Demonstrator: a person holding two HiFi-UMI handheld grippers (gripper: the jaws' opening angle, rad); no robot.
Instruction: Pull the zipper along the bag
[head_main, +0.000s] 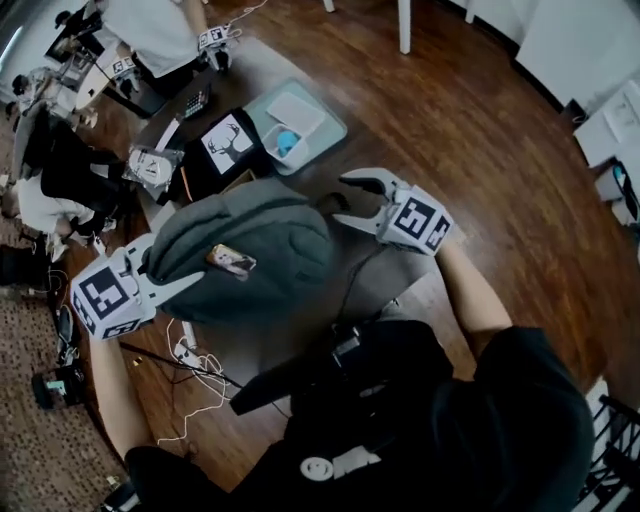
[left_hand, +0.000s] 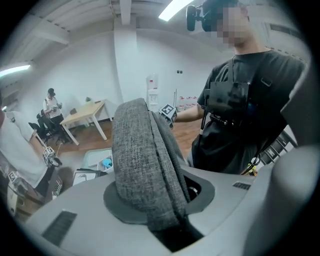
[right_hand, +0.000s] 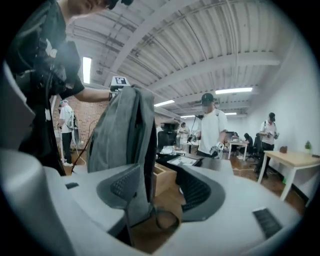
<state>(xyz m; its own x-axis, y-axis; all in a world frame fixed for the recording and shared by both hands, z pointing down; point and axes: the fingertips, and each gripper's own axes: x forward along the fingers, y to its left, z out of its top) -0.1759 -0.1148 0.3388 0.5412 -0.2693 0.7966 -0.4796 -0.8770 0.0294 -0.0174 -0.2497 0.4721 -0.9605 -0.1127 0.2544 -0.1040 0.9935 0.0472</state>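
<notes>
Dim, fisheye-warped views, dark vignetted corners.

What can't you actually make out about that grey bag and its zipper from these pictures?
- Zipper line: head view, too small and dim to trace on the bag.
- Small shiny item on the bag: head view, too small to identify.
- Loop inside the right claw: right gripper view, dim; zipper pull or strap, unclear.
- Bag's far end: left gripper view, hidden by the bag's own bulk.
</notes>
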